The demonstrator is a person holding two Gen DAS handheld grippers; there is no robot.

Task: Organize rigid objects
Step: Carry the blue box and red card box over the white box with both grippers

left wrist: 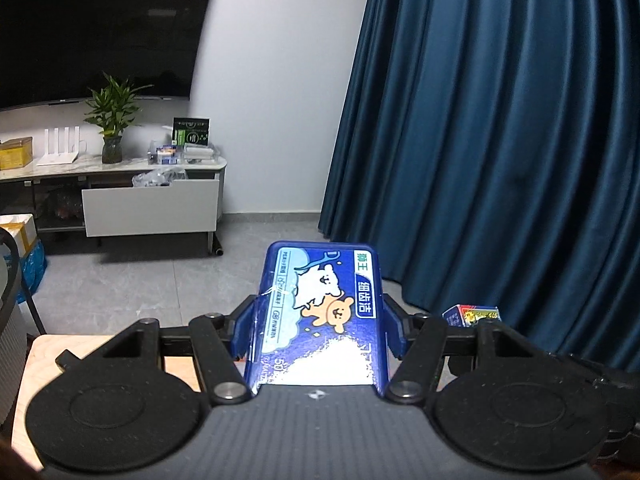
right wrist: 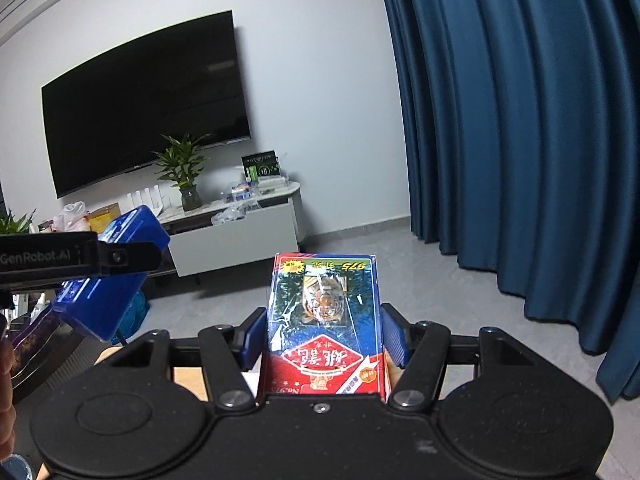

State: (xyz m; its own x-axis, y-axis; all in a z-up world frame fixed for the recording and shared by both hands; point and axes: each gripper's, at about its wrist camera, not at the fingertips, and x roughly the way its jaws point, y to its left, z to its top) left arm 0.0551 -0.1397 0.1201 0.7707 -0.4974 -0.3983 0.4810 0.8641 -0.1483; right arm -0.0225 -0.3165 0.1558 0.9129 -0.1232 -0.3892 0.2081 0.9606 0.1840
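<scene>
My left gripper (left wrist: 318,330) is shut on a blue box with cartoon bears (left wrist: 320,312), held in the air and sticking out forward past the blue pads. My right gripper (right wrist: 324,338) is shut on a red and blue box with a tiger picture (right wrist: 324,320), also lifted. In the right wrist view the left gripper (right wrist: 120,258) appears at the left with the blue bear box (right wrist: 116,264) seen from its side. In the left wrist view a corner of the tiger box (left wrist: 472,315) peeks out at the right.
A light wooden tabletop (left wrist: 60,360) lies below the left gripper. A dark blue curtain (left wrist: 500,140) fills the right. A white TV cabinet (left wrist: 152,204) with a potted plant (left wrist: 112,120) stands under a wall TV (right wrist: 148,112). Grey floor lies between.
</scene>
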